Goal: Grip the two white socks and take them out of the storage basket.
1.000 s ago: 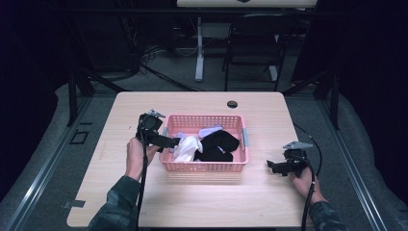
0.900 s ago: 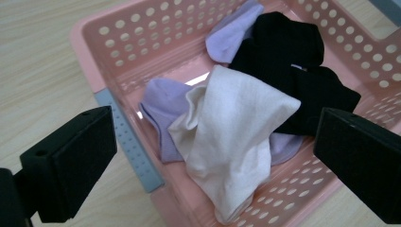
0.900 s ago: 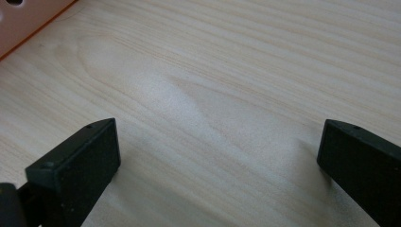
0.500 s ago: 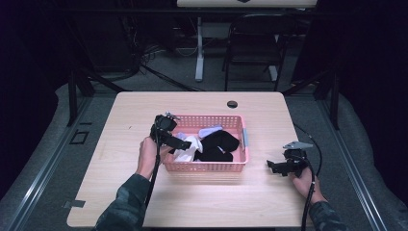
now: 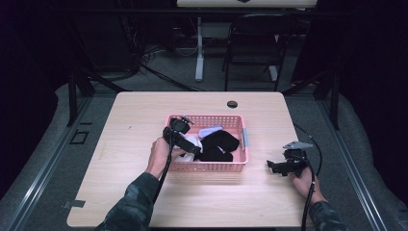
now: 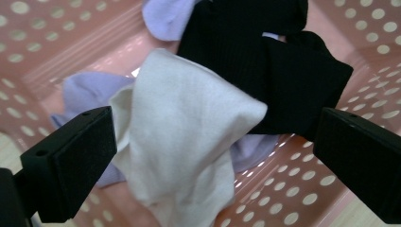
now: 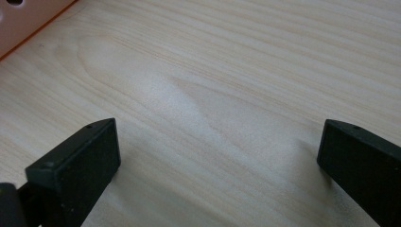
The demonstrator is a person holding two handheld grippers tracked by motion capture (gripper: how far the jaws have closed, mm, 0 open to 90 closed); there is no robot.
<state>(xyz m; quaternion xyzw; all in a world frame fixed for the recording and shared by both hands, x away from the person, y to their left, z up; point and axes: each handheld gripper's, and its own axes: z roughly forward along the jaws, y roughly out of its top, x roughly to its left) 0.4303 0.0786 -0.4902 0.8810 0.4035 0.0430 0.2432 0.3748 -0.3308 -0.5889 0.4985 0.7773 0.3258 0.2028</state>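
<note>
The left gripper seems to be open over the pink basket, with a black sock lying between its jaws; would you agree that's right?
Not quite. The left gripper is indeed open over the pink basket, but it is the white sock that lies between its jaws. The black sock sits farther back, beyond the jaws. The left gripper view shows this.

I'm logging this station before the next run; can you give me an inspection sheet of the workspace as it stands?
Surface: light wooden table, bare apart from what is listed here.
Job's things: pink basket holding a white sock, black socks and lilac socks.
Clutter: small dark round thing near the far edge.
Grippers: left gripper open, jaws either side of the white sock; right gripper open over bare table.
Cables: one trails from each gripper along the forearms.
Surroundings: dark room, folding chair, floor cables.
</note>
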